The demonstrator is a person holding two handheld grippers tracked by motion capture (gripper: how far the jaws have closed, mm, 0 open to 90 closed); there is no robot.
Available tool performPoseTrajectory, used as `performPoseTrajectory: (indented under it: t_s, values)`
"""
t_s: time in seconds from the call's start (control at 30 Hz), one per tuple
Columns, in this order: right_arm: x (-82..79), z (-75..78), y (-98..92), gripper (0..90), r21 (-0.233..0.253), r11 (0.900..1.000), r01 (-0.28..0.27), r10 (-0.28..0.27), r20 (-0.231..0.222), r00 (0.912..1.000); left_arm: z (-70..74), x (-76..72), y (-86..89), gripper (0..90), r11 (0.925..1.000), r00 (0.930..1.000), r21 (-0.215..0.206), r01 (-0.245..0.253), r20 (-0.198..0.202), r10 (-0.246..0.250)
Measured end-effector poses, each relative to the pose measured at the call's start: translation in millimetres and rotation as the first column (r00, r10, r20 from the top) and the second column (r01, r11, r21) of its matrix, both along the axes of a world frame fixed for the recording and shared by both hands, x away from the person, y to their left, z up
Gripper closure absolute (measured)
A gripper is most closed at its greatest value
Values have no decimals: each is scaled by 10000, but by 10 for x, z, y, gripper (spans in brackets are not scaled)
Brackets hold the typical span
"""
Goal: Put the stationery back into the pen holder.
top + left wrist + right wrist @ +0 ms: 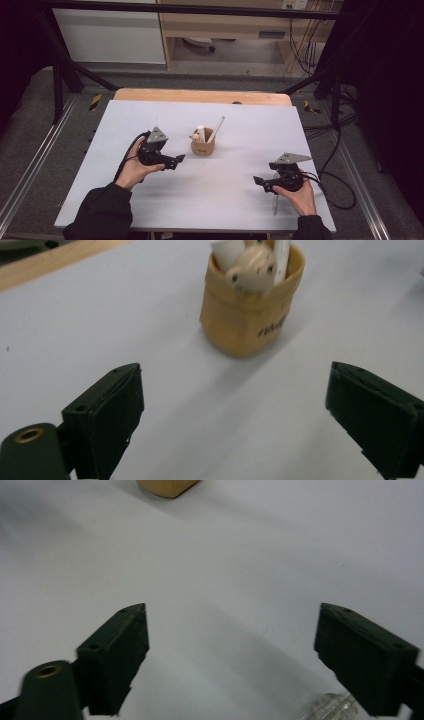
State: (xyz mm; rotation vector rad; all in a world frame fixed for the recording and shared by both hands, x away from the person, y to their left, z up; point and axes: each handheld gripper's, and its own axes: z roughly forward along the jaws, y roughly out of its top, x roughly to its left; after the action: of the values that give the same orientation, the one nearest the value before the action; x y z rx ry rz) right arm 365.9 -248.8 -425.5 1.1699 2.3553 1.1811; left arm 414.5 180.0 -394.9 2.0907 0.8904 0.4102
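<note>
A small tan cup stands near the middle of the white table top, holding a white pen and a pale rounded piece. My left gripper hovers just left of the cup, open, with nothing between its jaws. In the left gripper view the cup stands ahead beyond the open left gripper. My right gripper is at the right front, open and empty. Beneath it lies a clear pen. The right gripper view shows the open right gripper, the clear pen's end and the cup's base.
The white top lies on a wooden table whose far edge shows behind it. Black frame legs stand at both sides, cables trail off the right edge, and cabinets stand behind.
</note>
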Motion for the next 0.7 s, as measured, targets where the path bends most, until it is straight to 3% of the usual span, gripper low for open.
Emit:
performPoseTrajectory:
  t_s: [0.3,0.5,0.7]
  values:
    - [-24,4,-33,441,-44,10000,59,-59,40,10000,-273,-165,409,68,9986,9985,-262,-468,-312,460]
    - [-48,10,-132,579,-30,9981,615,-615,26,9981,-376,-294,619,68,9974,9973,-236,-682,-307,674]
    - [-90,-27,-284,688,254,9919,1246,-1234,-443,9914,-433,-388,778,66,9959,9954,-106,-897,-354,893]
